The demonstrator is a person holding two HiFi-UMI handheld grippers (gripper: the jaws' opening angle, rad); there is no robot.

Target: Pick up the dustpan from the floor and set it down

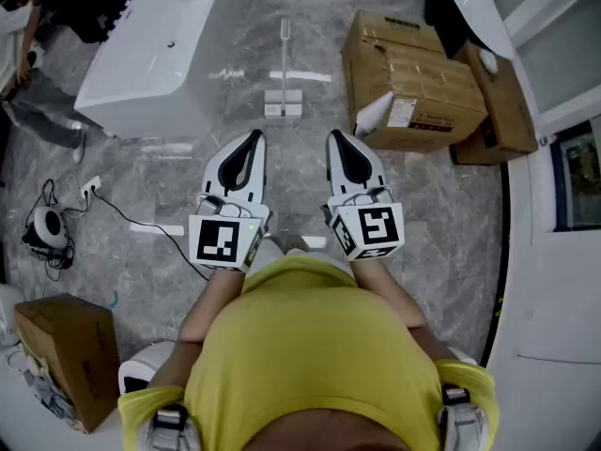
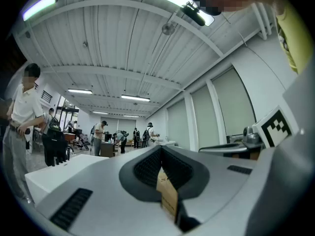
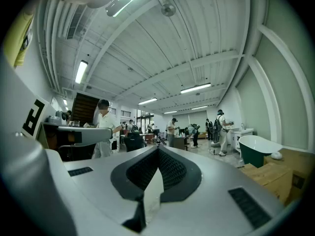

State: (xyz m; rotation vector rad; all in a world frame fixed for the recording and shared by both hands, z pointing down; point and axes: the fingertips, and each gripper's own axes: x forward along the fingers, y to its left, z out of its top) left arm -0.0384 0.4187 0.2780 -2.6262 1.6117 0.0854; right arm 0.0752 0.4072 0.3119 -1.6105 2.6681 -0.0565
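Out on the grey floor [image 1: 310, 172] ahead, between the white bathtub [image 1: 155, 54] and the cardboard boxes [image 1: 413, 83]: probably the dustpan [image 1: 284, 104], pale, seemingly standing on its base with a thin handle sticking up. Not touched yet, well apart from both grippers. Parked upright like that presumably for an easy grab at the handle.

Closer in, left gripper [image 1: 252, 139] and right gripper [image 1: 336, 137] side by side in front of the yellow shirt [image 1: 315, 346], held level and pointing roughly toward it. Both sets of jaws pinched fully together with nothing gripped, just a sliver of background peeking through the slot behind the tips. Reads like a ready pose before the reach. Would need opening up and dropping low first.
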